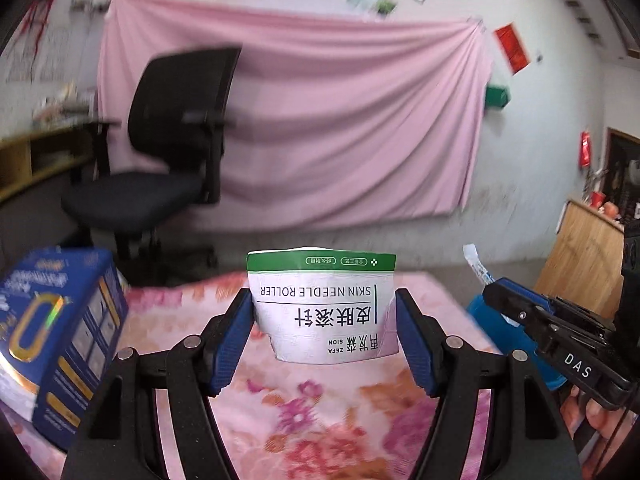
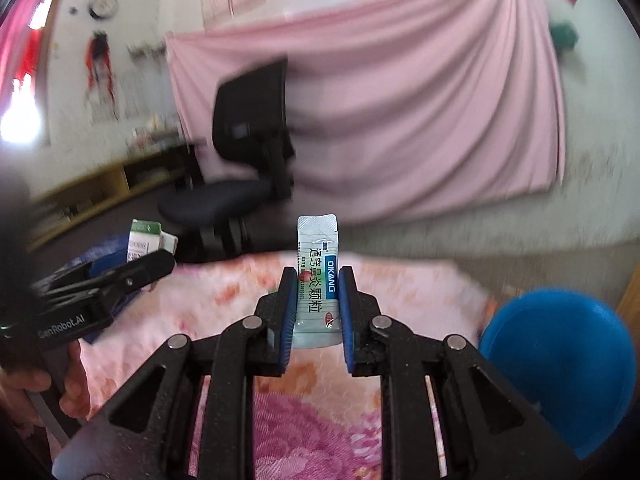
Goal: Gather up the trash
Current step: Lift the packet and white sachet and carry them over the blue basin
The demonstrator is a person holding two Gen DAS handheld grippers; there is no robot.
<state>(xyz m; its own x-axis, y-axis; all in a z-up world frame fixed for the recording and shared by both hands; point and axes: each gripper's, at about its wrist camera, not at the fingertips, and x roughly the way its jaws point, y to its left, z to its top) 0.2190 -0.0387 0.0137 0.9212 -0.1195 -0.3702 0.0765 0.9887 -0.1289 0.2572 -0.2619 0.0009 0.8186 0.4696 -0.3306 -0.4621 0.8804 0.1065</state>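
From the left wrist camera, your left gripper (image 1: 325,316) is clamped on a white and green box (image 1: 326,306), its blue pads pressing the box's two sides and holding it up above the pink flowered blanket (image 1: 320,412). The box's print reads upside down. At the blanket's left edge stands a dark blue carton (image 1: 60,336), tilted. Off the right edge your right gripper (image 1: 520,304) reaches in with a thin packet (image 1: 476,266) sticking up from its tip, and a blue bin (image 1: 486,316) shows just behind it. Your fingers (image 1: 596,412) show below that gripper. A black office chair (image 1: 168,152) stands beyond the blanket's far edge, before a pink sheet (image 1: 340,112) hung on the wall.

From the right wrist camera, your right gripper (image 2: 318,304) is closed tight on the pale blue packet (image 2: 317,280), held upright over the blanket (image 2: 400,292). The blue bin (image 2: 560,364) sits just off the blanket's right edge, its mouth facing you. At the left, your left gripper (image 2: 158,260) holds the box (image 2: 146,240) aloft, with your hand (image 2: 44,392) below it.
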